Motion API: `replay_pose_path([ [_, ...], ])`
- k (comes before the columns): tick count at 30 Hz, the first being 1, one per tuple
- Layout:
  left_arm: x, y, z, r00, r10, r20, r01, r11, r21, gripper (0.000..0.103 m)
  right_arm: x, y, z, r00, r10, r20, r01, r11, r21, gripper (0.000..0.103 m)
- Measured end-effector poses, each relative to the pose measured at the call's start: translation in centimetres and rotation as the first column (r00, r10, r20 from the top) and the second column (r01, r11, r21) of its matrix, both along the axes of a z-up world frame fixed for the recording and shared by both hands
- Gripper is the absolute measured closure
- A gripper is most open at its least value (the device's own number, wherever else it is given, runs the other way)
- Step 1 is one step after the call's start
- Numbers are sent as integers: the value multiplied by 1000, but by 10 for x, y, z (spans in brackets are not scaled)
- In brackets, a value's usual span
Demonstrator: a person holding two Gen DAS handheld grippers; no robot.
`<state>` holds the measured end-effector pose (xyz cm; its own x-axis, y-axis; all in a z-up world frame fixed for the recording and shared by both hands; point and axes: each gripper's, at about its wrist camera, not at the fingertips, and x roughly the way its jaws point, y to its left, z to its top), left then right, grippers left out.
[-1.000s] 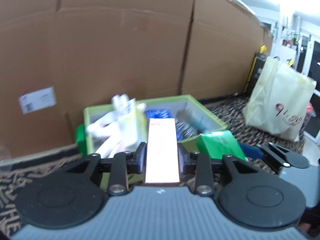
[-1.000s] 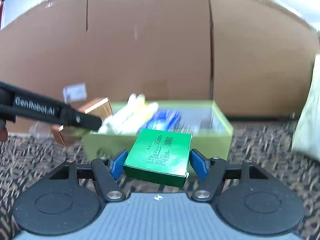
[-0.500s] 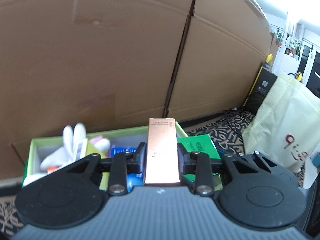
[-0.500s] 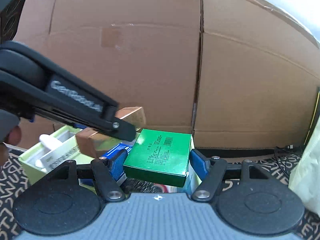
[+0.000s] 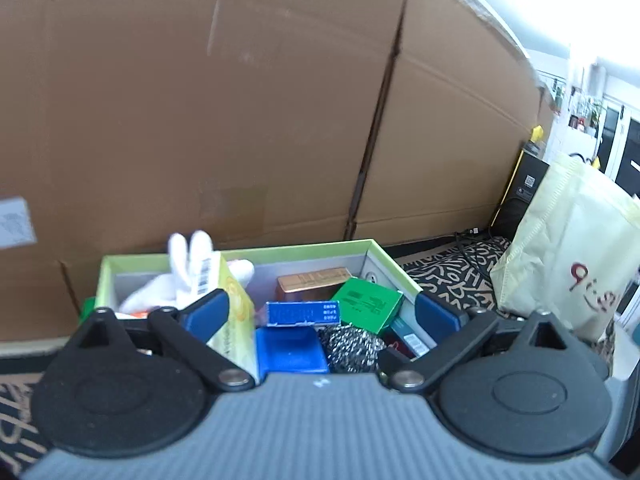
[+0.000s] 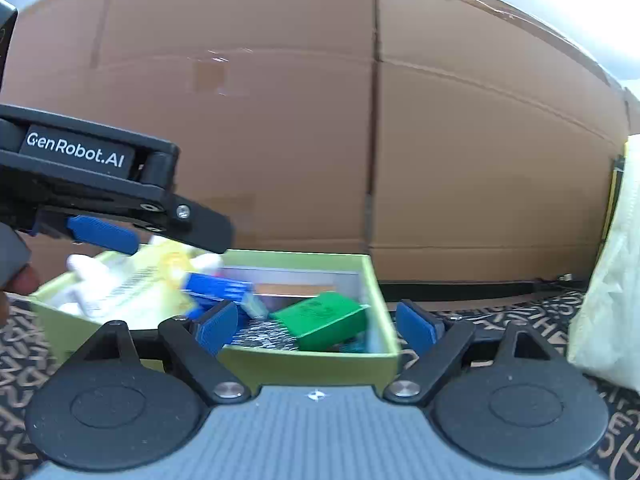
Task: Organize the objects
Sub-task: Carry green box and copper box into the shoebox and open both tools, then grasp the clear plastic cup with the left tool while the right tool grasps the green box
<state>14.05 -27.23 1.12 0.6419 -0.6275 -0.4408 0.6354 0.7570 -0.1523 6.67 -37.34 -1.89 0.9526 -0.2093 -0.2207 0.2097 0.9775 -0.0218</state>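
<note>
A light-green tray (image 5: 300,245) (image 6: 300,364) stands against a cardboard wall, full of items. A copper box (image 5: 314,280) lies at its back, with a green box (image 5: 368,304) (image 6: 320,318) tilted beside it. Also inside are a blue box (image 5: 302,312), a steel scourer (image 5: 350,346), a yellow packet (image 5: 236,316) and a white plush toy (image 5: 188,272). My left gripper (image 5: 320,312) (image 6: 176,240) hovers over the tray, its jaws opening with nothing between them. My right gripper (image 6: 318,326) is at the tray's near edge, its jaws opening; the green box lies free beyond its pads.
A tall cardboard wall (image 5: 240,120) rises right behind the tray. A cream shopping bag (image 5: 568,248) (image 6: 608,300) stands to the right on the patterned mat (image 5: 452,276). A black box with yellow trim (image 5: 520,196) sits behind the bag. A person's finger (image 6: 16,284) shows at the left edge.
Both grippers moved in over the tray and opened. The left let go of the copper box and the right let go of the green box; both boxes now lie in the tray.
</note>
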Motion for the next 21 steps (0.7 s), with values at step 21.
replay_pose_path([
  [21,-50,165,-27,909,409,-77,-395,907,144,0,-20,114,-18,983,129,-134,-121,991,64,9],
])
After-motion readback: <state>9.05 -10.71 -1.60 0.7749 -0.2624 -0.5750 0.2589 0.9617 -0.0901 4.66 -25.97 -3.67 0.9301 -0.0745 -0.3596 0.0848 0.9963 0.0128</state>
